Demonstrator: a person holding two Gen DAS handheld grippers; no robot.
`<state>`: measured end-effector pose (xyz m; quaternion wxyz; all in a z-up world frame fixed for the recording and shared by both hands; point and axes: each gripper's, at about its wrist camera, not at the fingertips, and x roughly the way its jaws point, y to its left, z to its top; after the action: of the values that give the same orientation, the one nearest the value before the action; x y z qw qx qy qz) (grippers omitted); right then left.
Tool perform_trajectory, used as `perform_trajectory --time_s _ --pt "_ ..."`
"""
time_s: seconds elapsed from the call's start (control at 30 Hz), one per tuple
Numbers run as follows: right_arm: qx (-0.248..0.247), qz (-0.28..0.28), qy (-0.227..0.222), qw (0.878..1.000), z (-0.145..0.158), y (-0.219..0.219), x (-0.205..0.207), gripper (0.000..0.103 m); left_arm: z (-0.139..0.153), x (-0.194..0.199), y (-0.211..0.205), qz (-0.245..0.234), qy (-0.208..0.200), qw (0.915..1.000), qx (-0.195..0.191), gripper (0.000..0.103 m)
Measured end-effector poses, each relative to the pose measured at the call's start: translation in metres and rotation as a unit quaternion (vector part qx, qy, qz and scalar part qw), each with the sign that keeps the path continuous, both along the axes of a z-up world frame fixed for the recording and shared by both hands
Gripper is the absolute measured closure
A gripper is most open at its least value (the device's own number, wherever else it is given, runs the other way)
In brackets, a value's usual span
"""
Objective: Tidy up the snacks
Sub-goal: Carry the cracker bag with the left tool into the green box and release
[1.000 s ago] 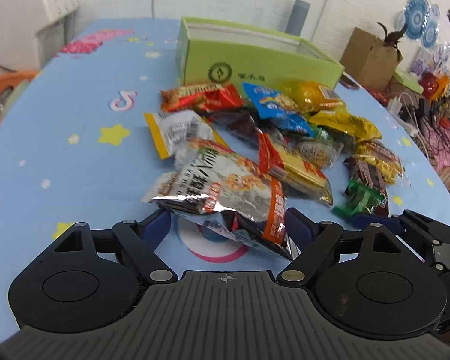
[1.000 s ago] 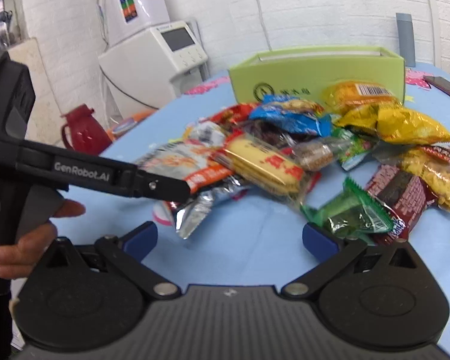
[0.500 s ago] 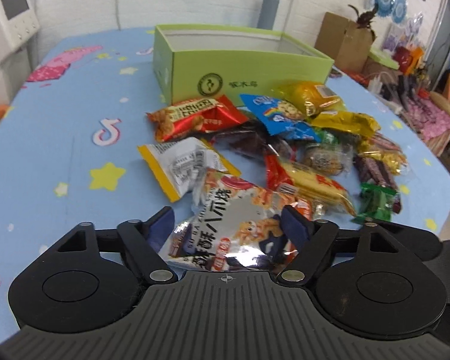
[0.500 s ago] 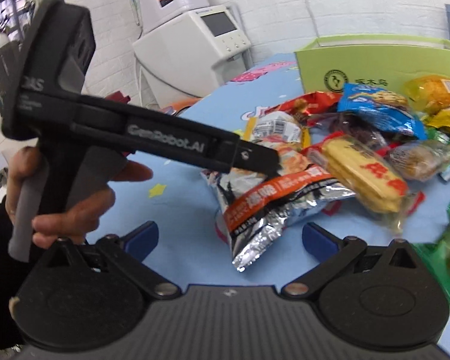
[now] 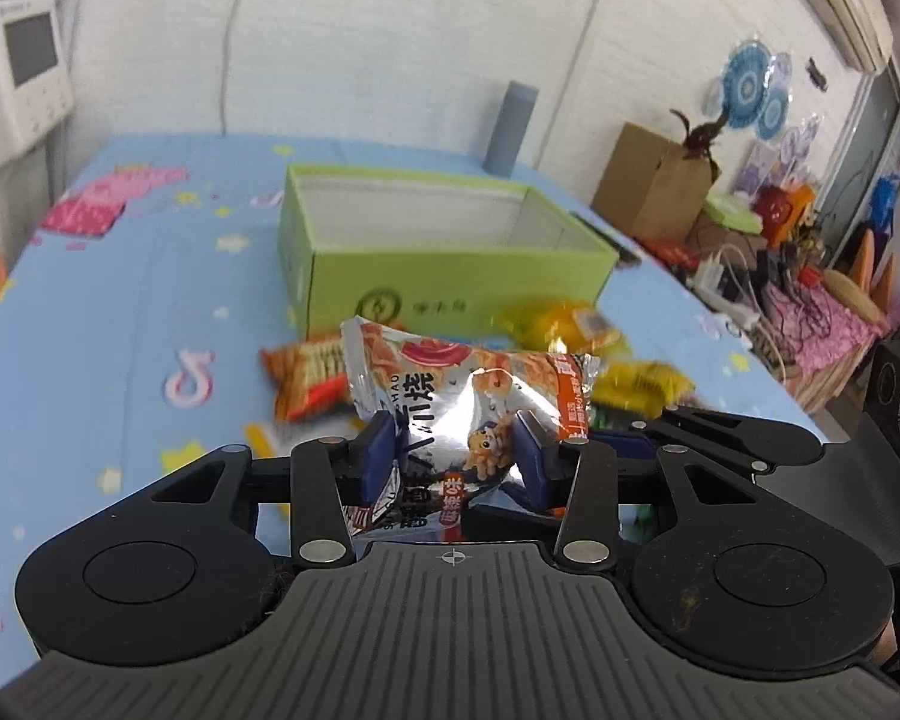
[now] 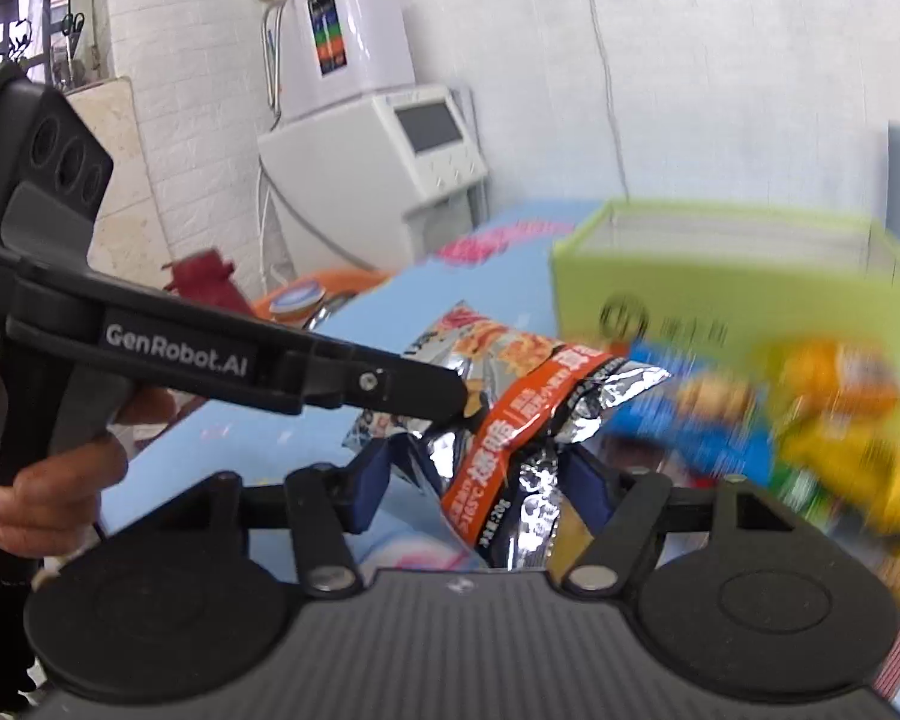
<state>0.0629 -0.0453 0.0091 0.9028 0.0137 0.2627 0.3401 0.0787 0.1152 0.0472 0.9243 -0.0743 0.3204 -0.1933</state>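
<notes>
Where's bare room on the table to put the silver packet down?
Open blue cloth left of the green box, out to the table edge. The box interior looks empty. Crowded: the snack pile in front of the box and to its right. Both grippers, left and right, pinch the silver packet.

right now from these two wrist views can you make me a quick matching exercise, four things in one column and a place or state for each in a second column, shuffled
Things
1. silver snack bag
2. green box
3. orange-red biscuit pack
4. white machine with a screen

Places or states
A. open at the top, no snacks seen inside
B. lying on the blue tablecloth in front of the box
C. lifted, pinched in the left gripper, its end between the right gripper jaws
D. standing off the table by the white brick wall

Pairs: 1-C, 2-A, 3-B, 4-D
</notes>
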Motion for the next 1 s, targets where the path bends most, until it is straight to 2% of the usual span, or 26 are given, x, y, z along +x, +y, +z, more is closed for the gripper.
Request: perform_trajectory --time_s 0.07,0.17,0.27,0.43,0.5,0.53,0.57,0.63,0.7,0.73,0.87,1.0 --pt "-0.012 -0.005 -0.032 0.999 0.021 -0.003 0.030 0.030 0.017 0.031 -0.005 0.000 -0.020 0.9998 -0.001 0.075" --pt "-0.028 -0.010 -0.048 0.998 0.044 -0.004 0.092 0.030 0.036 0.090 -0.012 0.005 -0.030 0.9995 0.002 0.074" --pt "-0.035 -0.009 -0.021 0.999 0.046 -0.003 0.158 0.030 0.034 0.150 -0.020 0.014 -0.013 0.9996 0.019 0.074" --pt "-0.037 -0.002 0.052 0.998 0.012 -0.001 0.236 0.027 -0.003 0.223 -0.017 0.032 0.047 0.9979 0.029 0.072" --pt "-0.032 -0.003 0.069 0.997 0.001 -0.003 0.253 0.019 -0.010 0.236 -0.012 0.036 0.054 0.9977 0.020 0.048" --pt "-0.034 -0.008 0.066 0.997 0.000 -0.005 0.255 0.017 -0.010 0.237 -0.009 0.041 0.052 0.9977 0.015 0.042" --pt "-0.035 -0.012 0.059 0.998 0.002 -0.008 0.255 0.014 -0.008 0.235 -0.007 0.045 0.045 0.9980 0.011 0.037" --pt "-0.027 -0.021 0.037 0.999 0.012 -0.020 0.241 0.007 0.001 0.223 -0.009 0.044 0.026 0.9987 0.008 0.036" --pt "-0.015 -0.027 0.011 0.999 0.027 -0.039 0.218 0.005 0.010 0.204 -0.011 0.040 0.009 0.9991 0.005 0.027" --pt "-0.009 -0.036 -0.002 0.999 0.033 -0.049 0.202 0.000 0.013 0.193 -0.012 0.035 0.002 0.9994 0.002 0.025" --pt "0.017 -0.069 -0.035 0.997 0.045 -0.095 0.128 0.000 0.017 0.142 -0.027 0.009 -0.010 0.9999 -0.007 0.024" --pt "0.019 -0.110 -0.033 0.993 0.031 -0.127 0.051 0.000 0.008 0.085 -0.046 -0.015 -0.008 0.9997 -0.019 0.024"
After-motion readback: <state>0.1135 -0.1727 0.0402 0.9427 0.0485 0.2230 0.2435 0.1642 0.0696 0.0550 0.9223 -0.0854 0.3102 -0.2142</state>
